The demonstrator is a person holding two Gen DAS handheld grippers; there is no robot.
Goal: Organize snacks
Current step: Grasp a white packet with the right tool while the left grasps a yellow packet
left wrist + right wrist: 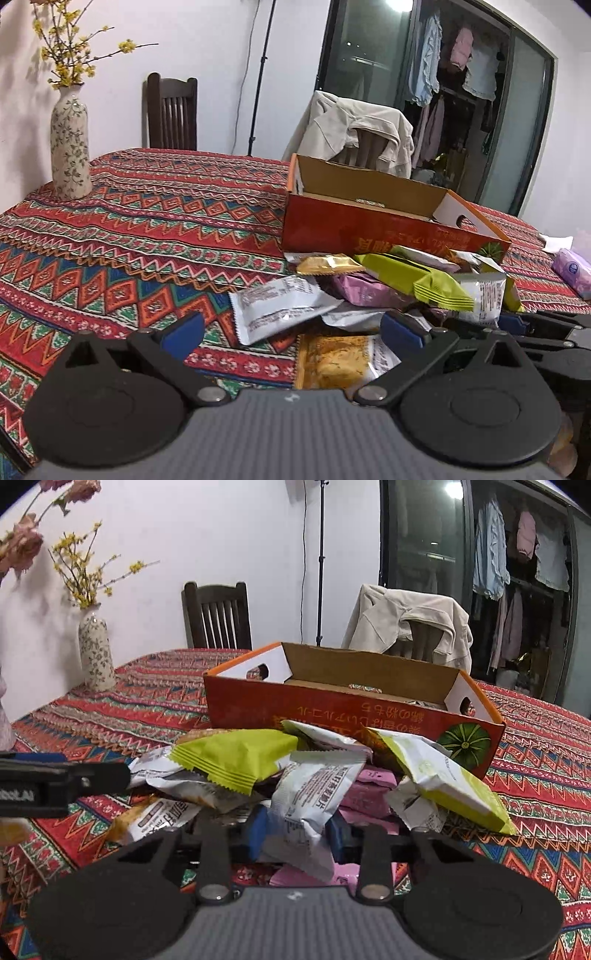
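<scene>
Your right gripper [297,832] is clamped on a white snack packet [314,797] at the near edge of the snack pile [258,775], which lies against the front wall of the orange cardboard box [332,710]. Your left gripper [291,330] stands wide, holding nothing, over a yellow packet [332,362] nearer you than the box.

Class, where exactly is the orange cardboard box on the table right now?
In both wrist views the orange cardboard box sits on the patterned tablecloth just behind the snack pile, in front of the chair draped with a beige jacket.
</scene>
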